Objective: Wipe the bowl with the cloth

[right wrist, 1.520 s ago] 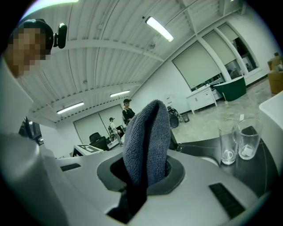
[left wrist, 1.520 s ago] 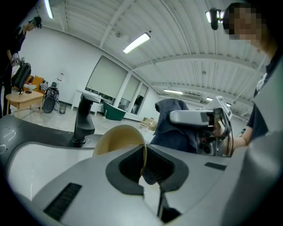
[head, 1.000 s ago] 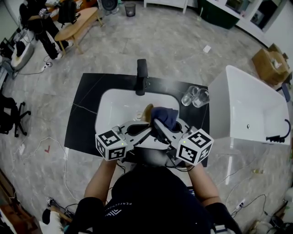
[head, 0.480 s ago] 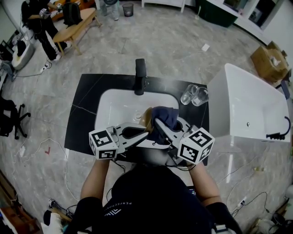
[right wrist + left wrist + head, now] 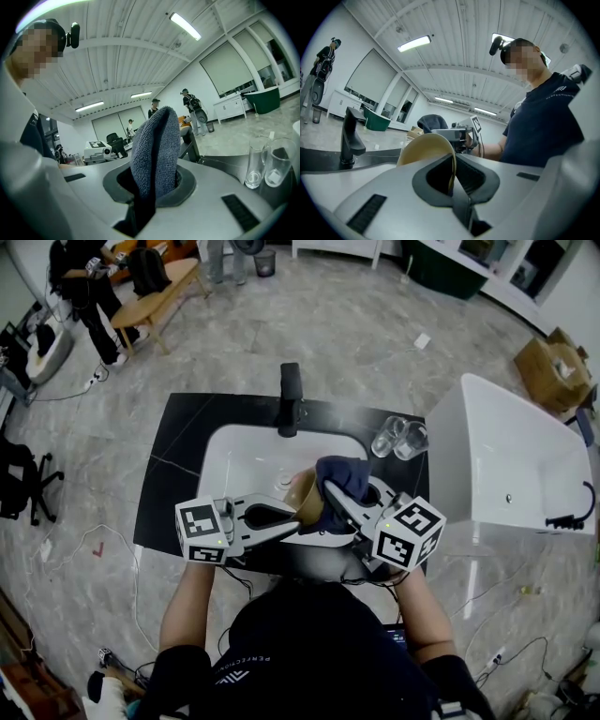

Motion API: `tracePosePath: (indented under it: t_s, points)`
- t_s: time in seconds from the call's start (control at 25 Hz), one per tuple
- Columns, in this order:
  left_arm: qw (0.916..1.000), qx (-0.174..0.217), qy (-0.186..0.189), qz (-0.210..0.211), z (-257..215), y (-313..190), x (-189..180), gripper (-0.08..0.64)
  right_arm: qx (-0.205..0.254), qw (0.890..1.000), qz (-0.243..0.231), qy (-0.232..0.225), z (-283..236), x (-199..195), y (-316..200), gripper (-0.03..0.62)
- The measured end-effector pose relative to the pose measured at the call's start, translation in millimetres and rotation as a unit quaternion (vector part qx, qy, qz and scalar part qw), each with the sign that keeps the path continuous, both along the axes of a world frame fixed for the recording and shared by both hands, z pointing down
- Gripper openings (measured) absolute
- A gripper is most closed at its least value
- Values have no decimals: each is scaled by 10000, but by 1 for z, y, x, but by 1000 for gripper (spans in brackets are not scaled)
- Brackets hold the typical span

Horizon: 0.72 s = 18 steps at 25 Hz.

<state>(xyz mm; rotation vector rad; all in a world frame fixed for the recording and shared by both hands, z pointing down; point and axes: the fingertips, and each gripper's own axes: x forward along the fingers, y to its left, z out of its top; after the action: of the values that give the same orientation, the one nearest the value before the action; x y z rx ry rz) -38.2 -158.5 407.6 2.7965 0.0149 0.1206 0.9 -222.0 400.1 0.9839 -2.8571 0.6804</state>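
Over the white sink (image 5: pixel 228 454) I hold a tan bowl (image 5: pixel 305 497) by its rim, tilted on edge, in my left gripper (image 5: pixel 296 518). In the left gripper view the bowl's thin rim (image 5: pixel 453 171) sits pinched between the shut jaws. My right gripper (image 5: pixel 330 493) is shut on a dark blue cloth (image 5: pixel 341 478), which bunches up against the bowl's right side. In the right gripper view the cloth (image 5: pixel 156 154) stands up from between the jaws and hides the bowl.
A black faucet (image 5: pixel 291 397) stands at the back of the sink, set in a black counter (image 5: pixel 173 465). Two clear glasses (image 5: pixel 399 438) sit on the counter's back right. A white tub (image 5: pixel 502 456) lies to the right. People stand at the far upper left (image 5: pixel 80 277).
My left gripper has swung its marker cube leftward and lifted slightly, tilting the bowl more toward the cloth. The right gripper with the cloth has stayed nearly where it was.
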Motion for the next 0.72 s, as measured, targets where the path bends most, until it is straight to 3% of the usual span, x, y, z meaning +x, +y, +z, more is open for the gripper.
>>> tracePosePath:
  t_s: [0.16,0.28,0.48,0.72]
  points:
    - [10000,75,9,54,-4,0,1,20,88,9998,-176,-2,-2,1,-4,64]
    - [9995,34,222,215,-13,5,0,20,65,9993,-327,-174,-4,4,-6,64]
    - [9946,-66,841,607,-40,16,-4,20,34,9983,-445,-385,-8,13,-6,63]
    - [9846,-136,1724,249,-71,1,-7,20,-28,9991,-276,-312,2,18,-5,63]
